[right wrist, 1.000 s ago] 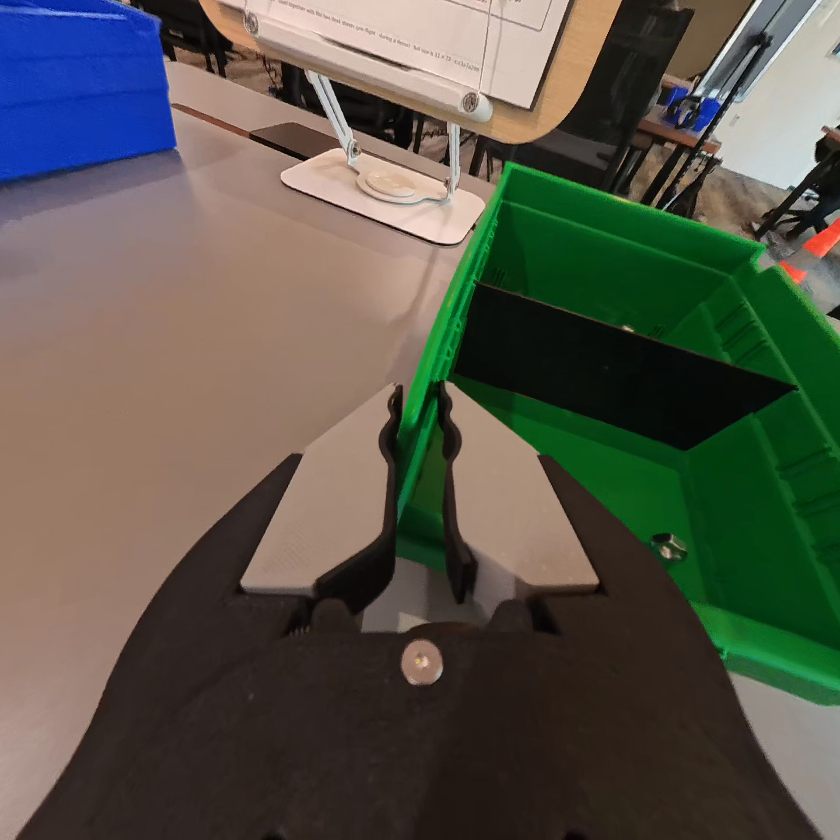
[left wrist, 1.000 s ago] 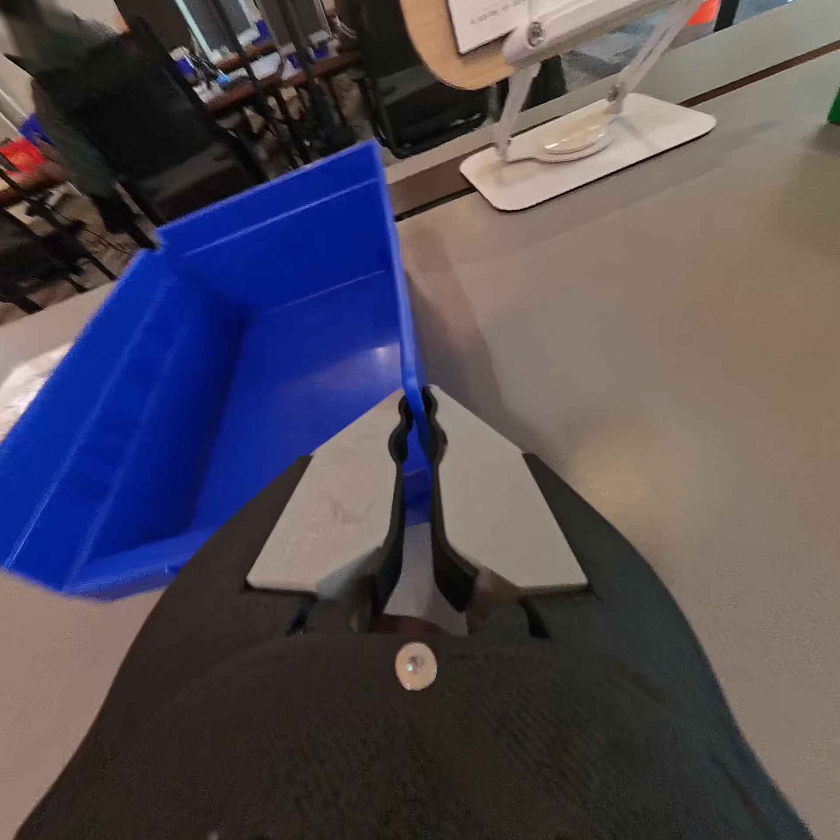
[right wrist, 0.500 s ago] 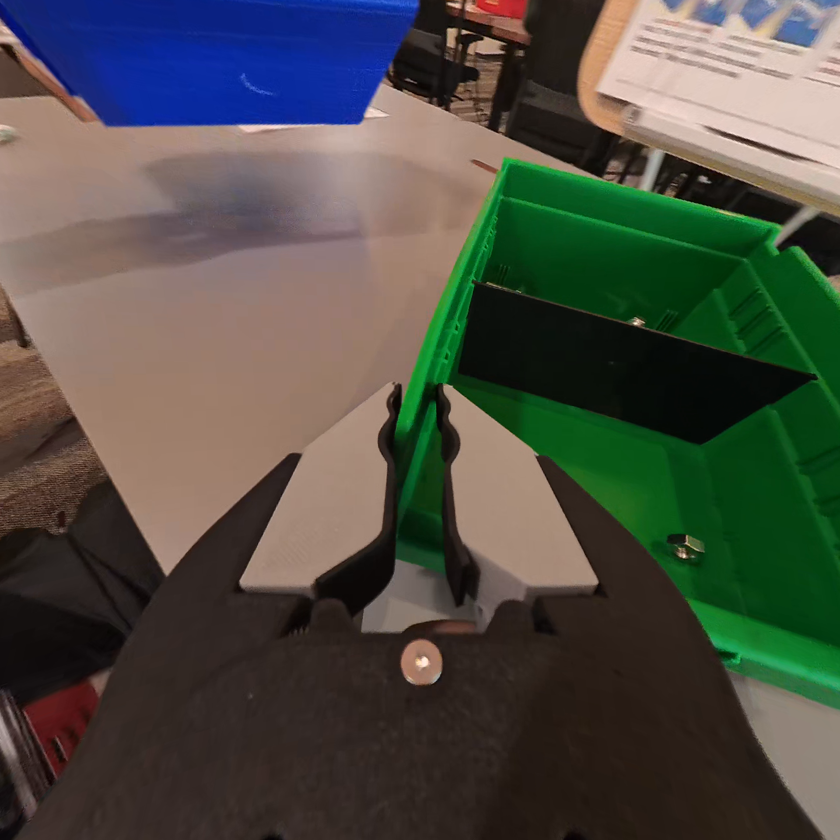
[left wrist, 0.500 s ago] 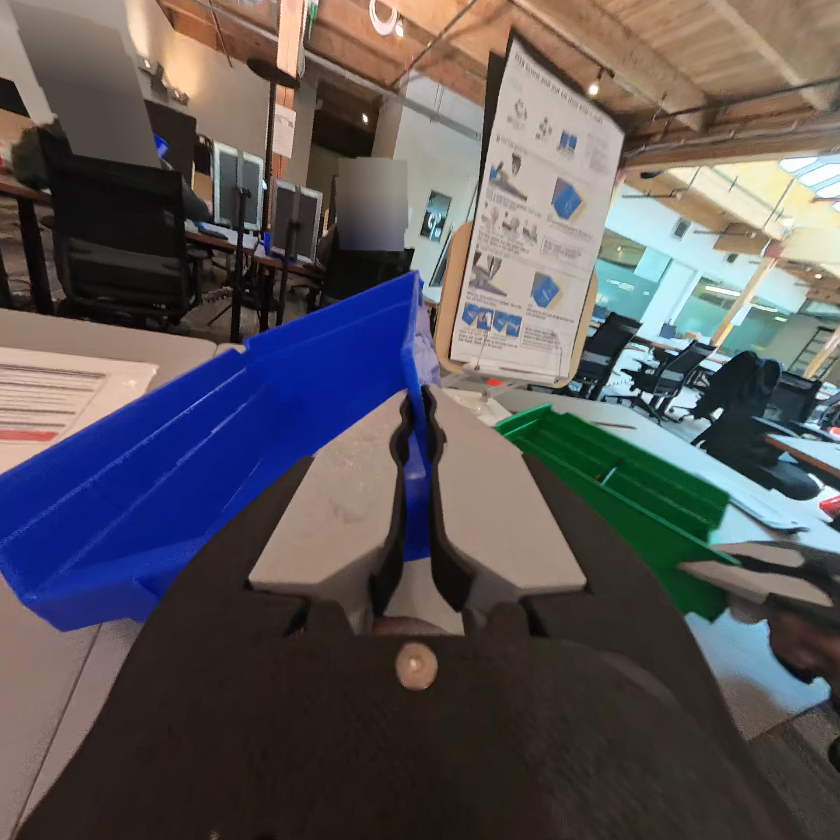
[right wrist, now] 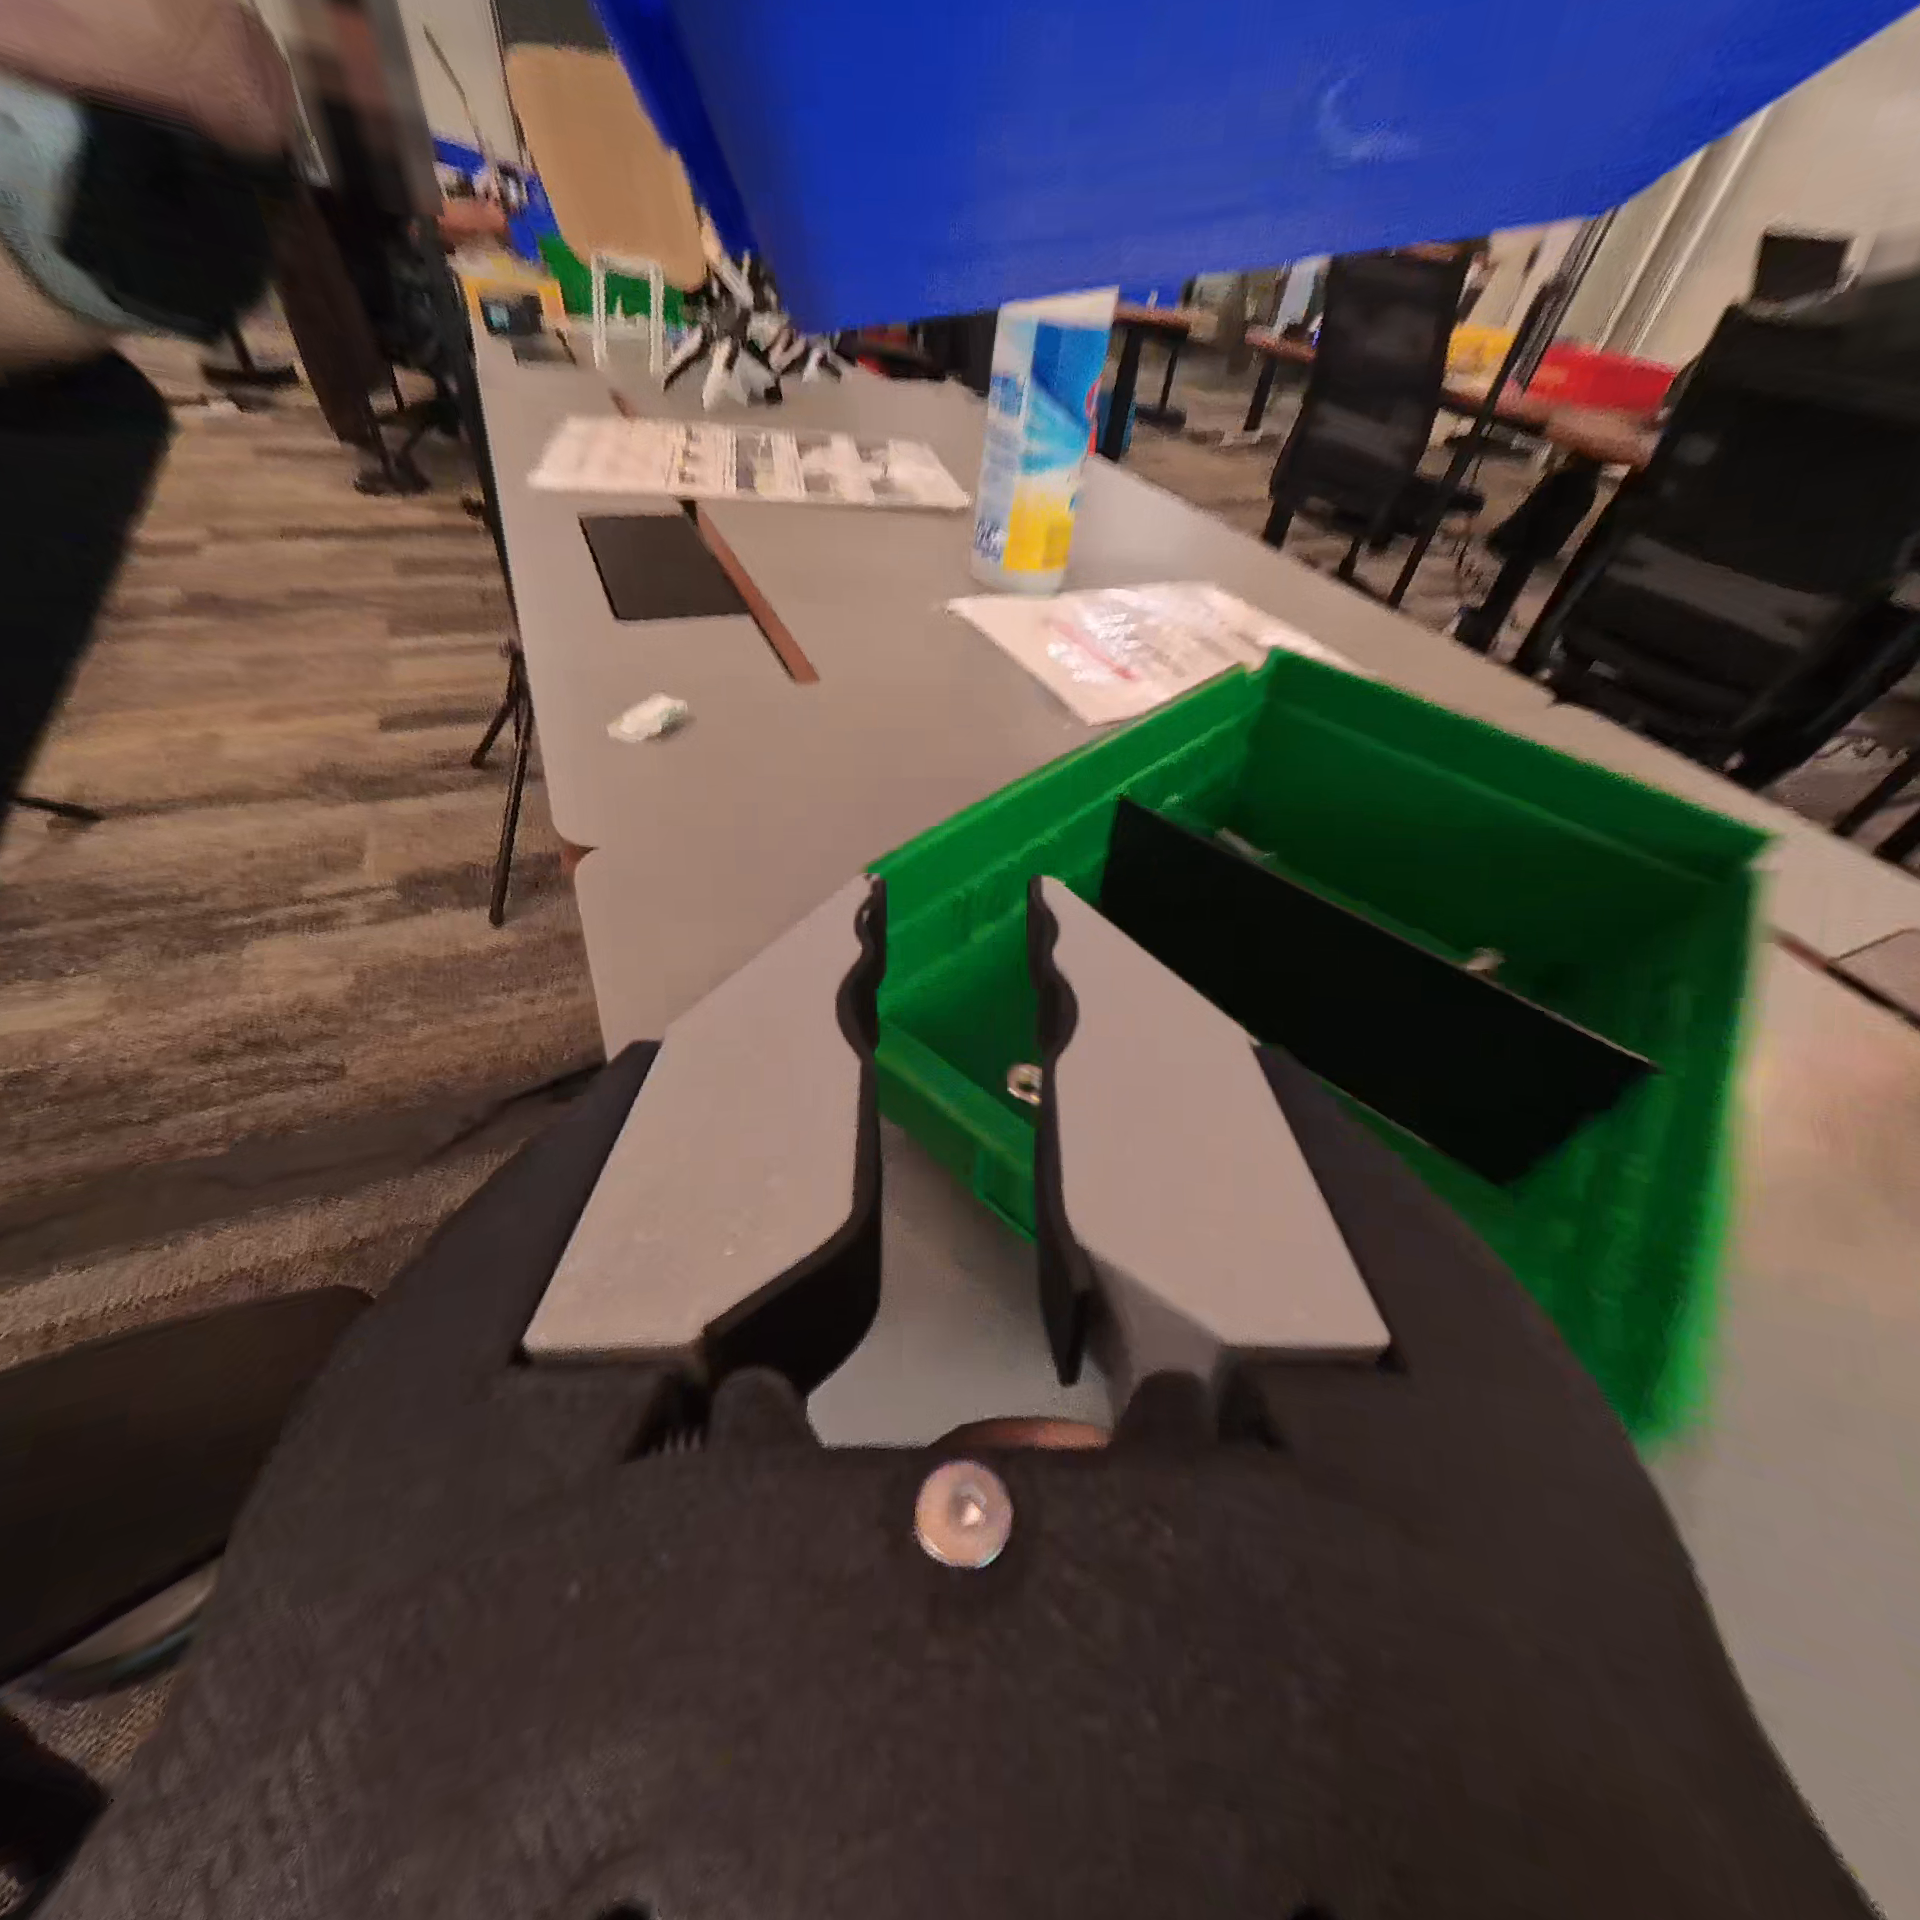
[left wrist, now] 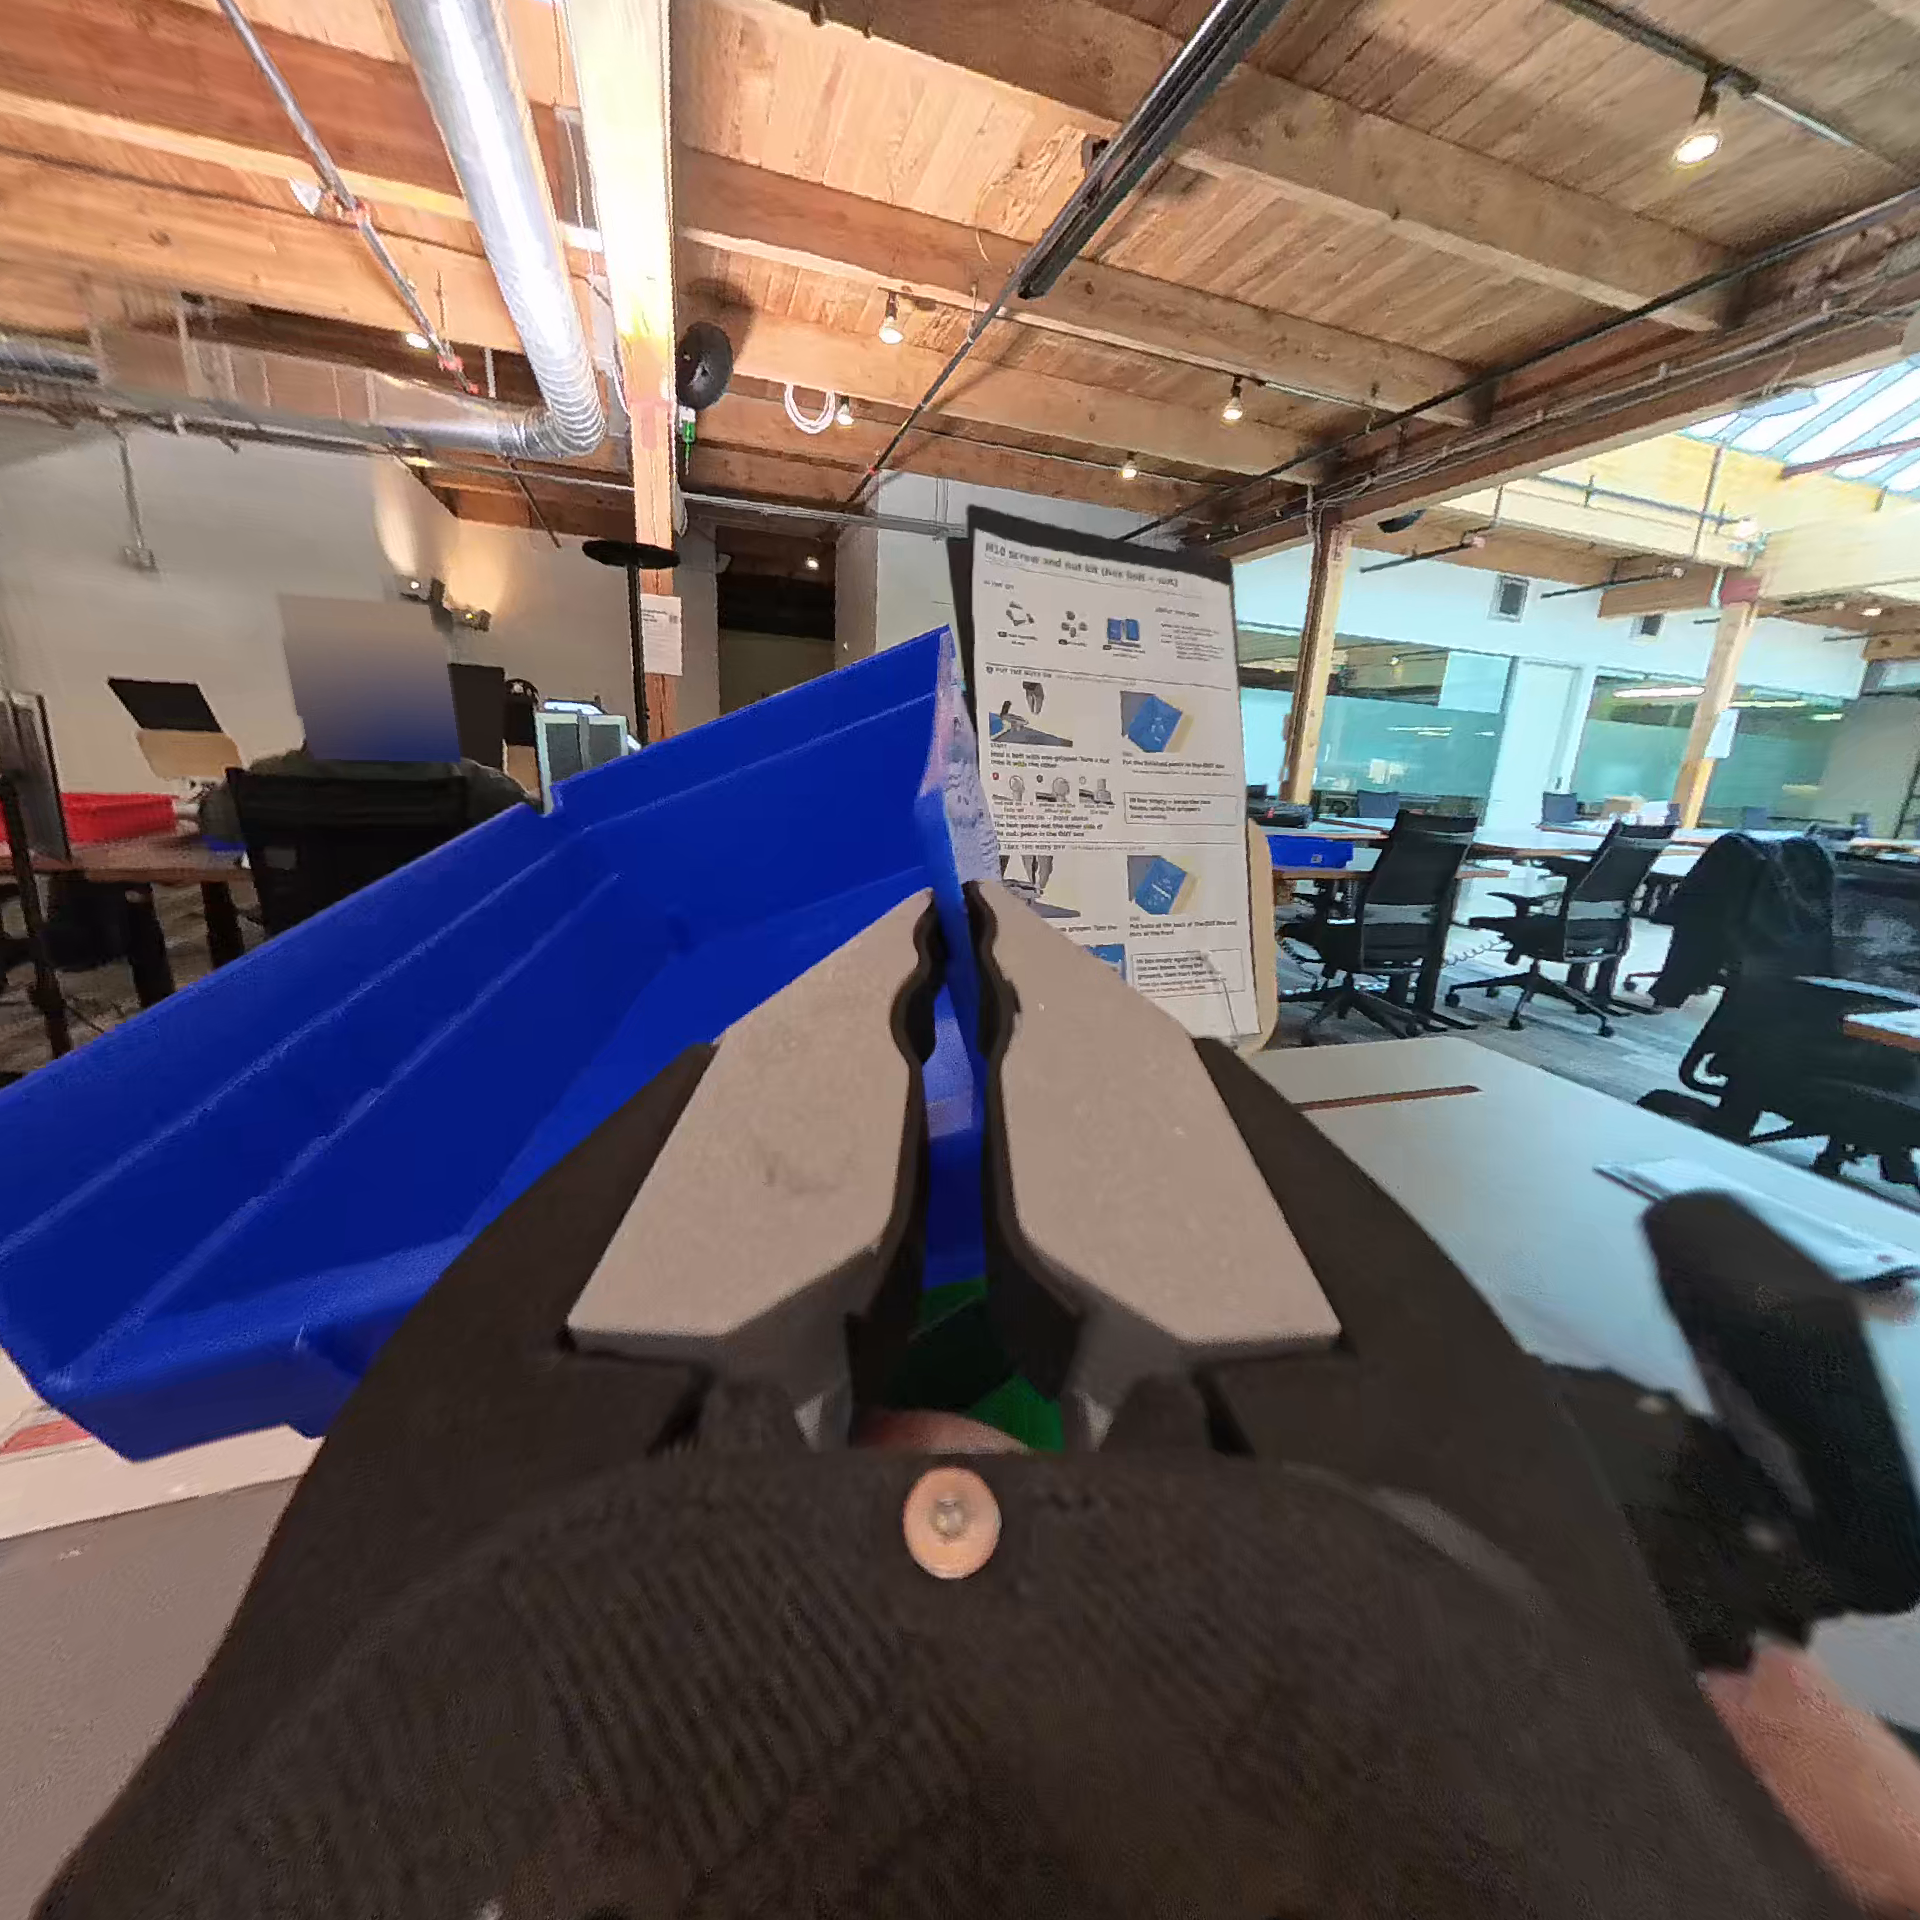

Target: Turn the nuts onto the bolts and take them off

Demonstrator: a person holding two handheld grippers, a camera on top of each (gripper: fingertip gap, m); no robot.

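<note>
My left gripper [left wrist: 961, 914] is shut on the side wall of a blue bin [left wrist: 468, 1039] and holds it tilted, up off the grey table [left wrist: 1507, 1143]. The blue bin's underside fills the top of the right wrist view [right wrist: 1143, 135]. My right gripper [right wrist: 951, 935] is open, its fingers astride the near corner of a green bin [right wrist: 1455, 790] that stands on the table. A black divider [right wrist: 1351, 987] splits the green bin. A silver nut [right wrist: 1023, 1081] lies in its near part. A small metal piece [right wrist: 1486, 958] shows behind the divider. The right gripper's body shows at the right edge of the left wrist view [left wrist: 1766, 1403].
An instruction sheet on a stand [left wrist: 1101, 779] rises behind the blue bin. On the table are a wipes canister [right wrist: 1039, 436], printed papers [right wrist: 748, 462], a clear plastic bag [right wrist: 1132, 634] and a black panel [right wrist: 665, 566]. The table edge drops to the floor at left. Office chairs [left wrist: 1382, 935] stand around.
The left gripper raised and tilted the blue bin off the table. The right gripper's fingers spread and let go of the green bin's wall, and its view swung left.
</note>
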